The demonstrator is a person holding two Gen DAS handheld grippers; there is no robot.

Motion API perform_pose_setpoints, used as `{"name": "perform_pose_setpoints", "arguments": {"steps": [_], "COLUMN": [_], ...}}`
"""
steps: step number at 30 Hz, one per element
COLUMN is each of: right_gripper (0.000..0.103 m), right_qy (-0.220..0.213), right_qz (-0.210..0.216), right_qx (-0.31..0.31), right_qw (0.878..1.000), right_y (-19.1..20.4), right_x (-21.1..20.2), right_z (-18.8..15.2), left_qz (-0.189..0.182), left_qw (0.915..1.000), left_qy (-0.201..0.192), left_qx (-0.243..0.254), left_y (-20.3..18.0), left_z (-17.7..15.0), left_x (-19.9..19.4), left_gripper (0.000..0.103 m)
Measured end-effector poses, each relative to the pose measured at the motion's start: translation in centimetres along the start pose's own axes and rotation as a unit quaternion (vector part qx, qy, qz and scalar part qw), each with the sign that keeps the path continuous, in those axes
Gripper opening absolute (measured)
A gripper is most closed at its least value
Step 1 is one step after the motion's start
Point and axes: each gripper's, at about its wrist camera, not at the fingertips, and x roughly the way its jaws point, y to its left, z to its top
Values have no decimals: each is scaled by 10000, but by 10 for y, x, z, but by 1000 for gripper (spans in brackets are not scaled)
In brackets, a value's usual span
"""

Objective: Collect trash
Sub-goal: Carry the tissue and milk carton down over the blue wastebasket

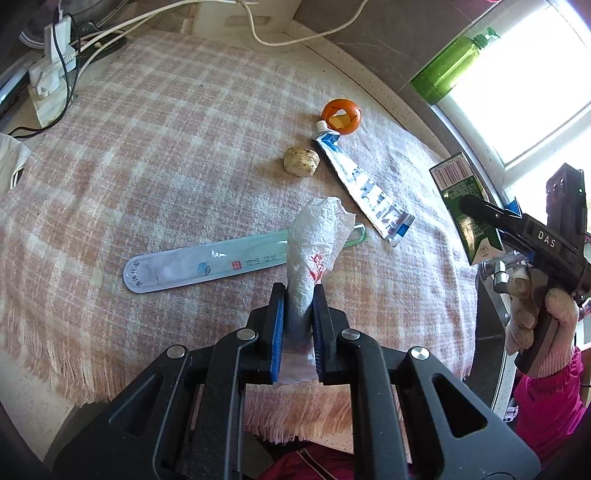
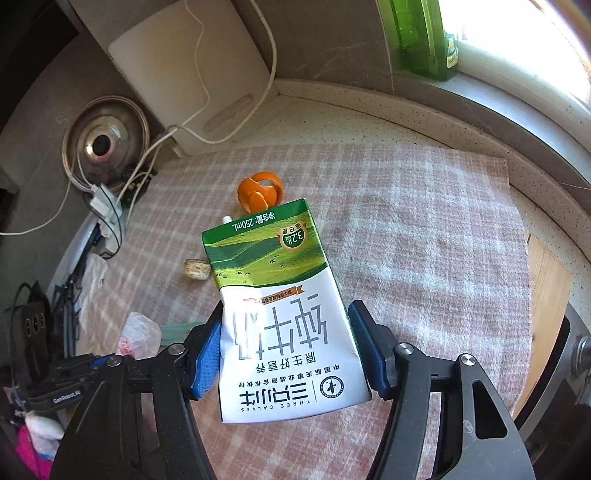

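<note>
On the pink-and-white checked cloth that covers the counter, we count four pieces of trash lying loose: one curled orange peel at the far side, one squeezed toothpaste tube running from it toward the near right, one small pale lump just left of that tube, and one long flat toothbrush packet lying across the middle.

Our left gripper has its blue pads pressed tight on one crumpled white wrapper with red print, which stands up out of the jaws above the toothbrush packet. To the far right, in the left wrist view, our right gripper appears side-on in a gloved hand with a pink sleeve.

From the right wrist view, we see the right gripper holding one green-and-white milk carton, upside down to us, with its jaws about half spread and both blue pads against the carton's sides. The carton is raised off the cloth. Beyond it lie the same orange peel and pale lump; the wrapper shows at the near left.

At the far edge we count one green pump bottle on the windowsill, one white board leaning against the wall, and one steel lid to its left, with white cables trailing across.
</note>
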Motion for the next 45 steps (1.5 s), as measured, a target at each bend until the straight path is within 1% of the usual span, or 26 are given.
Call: {"name": "perform_pose_setpoints", "arguments": {"steps": [10, 18, 26, 32, 36, 45], "right_gripper": [63, 63, 63, 63, 63, 63], "right_qy": [1, 149, 272, 409, 500, 772], "right_qz": [329, 519, 601, 608, 525, 463], "right_qx": [-3, -43, -78, -90, -188, -301], "right_qw": [9995, 9985, 9978, 9973, 9972, 9955], "right_y": [43, 85, 115, 134, 148, 173], "right_x": [-13, -12, -11, -7, -2, 15], "right_z": [-42, -86, -121, -149, -167, -208], "left_qz": [70, 182, 257, 297, 336, 381], "left_qw": [9999, 9996, 9993, 9992, 9989, 9978], "left_qy": [-141, -157, -151, -99, -36, 265], "left_qx": [-57, -118, -206, -264, -317, -483], "left_y": [27, 52, 77, 92, 102, 129], "left_z": [-25, -59, -94, -118, -134, -174], "left_x": [-34, -60, -78, -81, -78, -63], "left_gripper": [12, 12, 12, 12, 12, 12]}}
